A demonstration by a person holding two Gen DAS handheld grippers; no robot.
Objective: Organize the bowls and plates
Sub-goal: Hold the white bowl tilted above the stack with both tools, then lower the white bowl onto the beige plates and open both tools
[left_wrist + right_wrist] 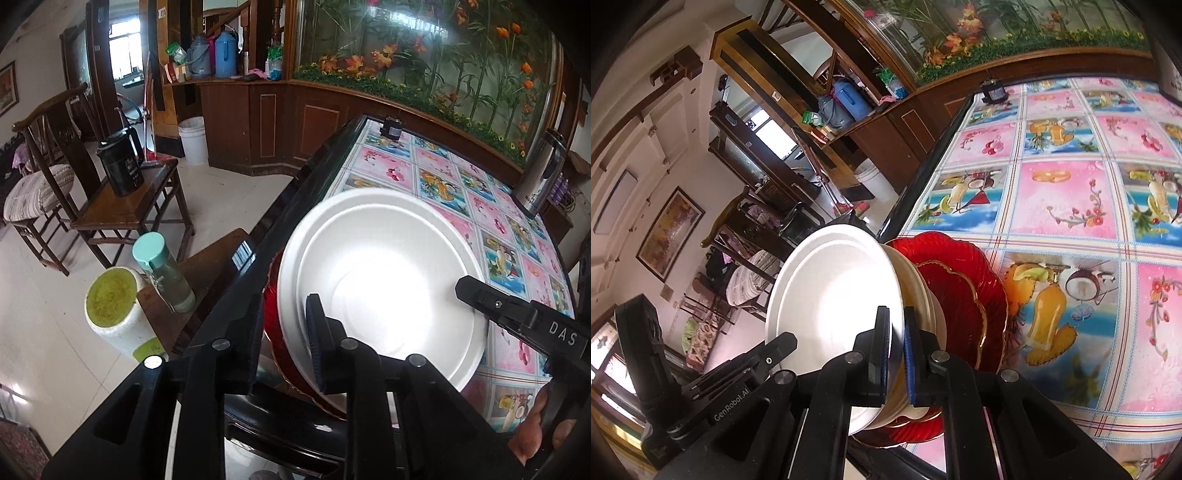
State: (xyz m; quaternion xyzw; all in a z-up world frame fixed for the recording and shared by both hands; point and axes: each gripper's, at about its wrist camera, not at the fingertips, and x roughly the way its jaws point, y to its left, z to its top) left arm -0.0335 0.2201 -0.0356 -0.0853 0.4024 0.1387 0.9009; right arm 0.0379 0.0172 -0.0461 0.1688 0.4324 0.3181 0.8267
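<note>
- Bench [1071,192] with the fruit-print cloth carries the pile at its near edge: white round ceramic bowl [388,284] on cream plates [925,295] and red scalloped glass plates [960,291].
- Bowl's empty.
- Right hand-held gripper [897,354] is pinching the bowl's rim.
- Left hand-held gripper [284,336] stands narrowly apart astride the rim, no squeeze.
- I'd keep it level and centred.

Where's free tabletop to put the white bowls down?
Free: the patterned tablecloth beyond the red plates, up to the small black item at the far edge; also between the stack and the steel flask. Crowded: the near table edge, where the white bowls and both claws meet.
</note>
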